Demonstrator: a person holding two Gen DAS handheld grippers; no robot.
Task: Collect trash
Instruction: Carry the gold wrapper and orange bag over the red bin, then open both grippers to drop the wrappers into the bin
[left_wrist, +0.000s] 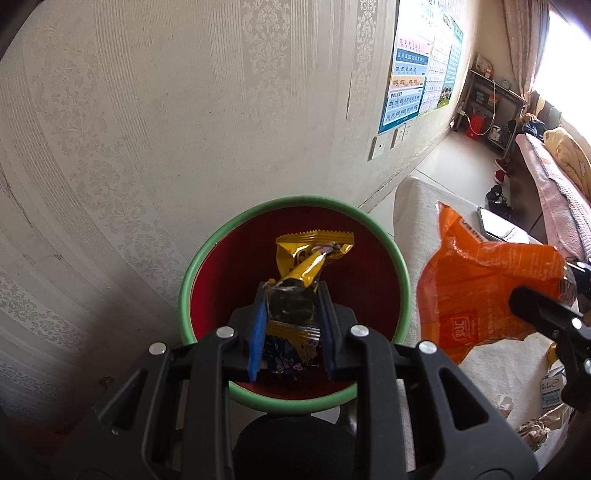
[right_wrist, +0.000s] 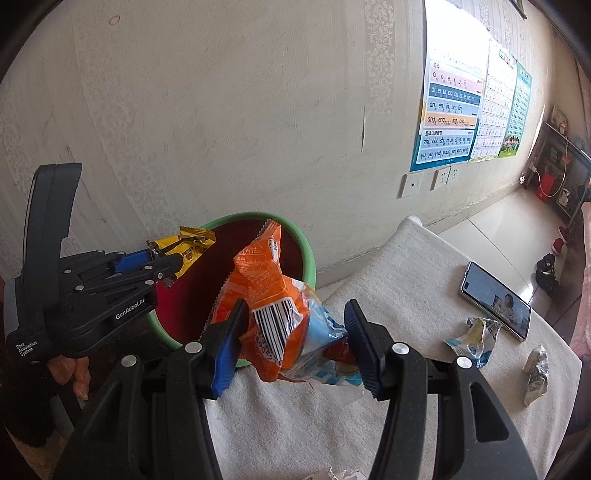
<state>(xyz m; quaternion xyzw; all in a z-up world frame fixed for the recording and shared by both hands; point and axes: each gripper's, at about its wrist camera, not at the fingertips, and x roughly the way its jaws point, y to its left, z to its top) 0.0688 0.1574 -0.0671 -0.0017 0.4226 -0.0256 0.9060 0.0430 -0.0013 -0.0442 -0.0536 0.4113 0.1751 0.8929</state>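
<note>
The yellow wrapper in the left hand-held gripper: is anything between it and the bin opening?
Nothing visible: the yellow wrapper, held in the left hand-held gripper, hangs directly over the bin, whose opening is uncovered.

I am in a lived-in room of a home, by the look of it a bedroom or family room. The wall (right_wrist: 221, 110) carries pale damask wallpaper, and pinned to it are children's learning charts (right_wrist: 450, 114) of pinyin syllables, with switch plates (right_wrist: 412, 184) just below. At the far end a metal shelf (left_wrist: 491, 107) holds household clutter beside a curtained bright window (left_wrist: 561, 55). Shoes (left_wrist: 500, 173) lie on the tiled floor (left_wrist: 454, 158), and pink and yellow bedding (left_wrist: 554, 177) is heaped along the right. A white cloth-covered table (right_wrist: 406, 266) stands against the wall, a phone (right_wrist: 495, 299) lying near its far right edge
</note>
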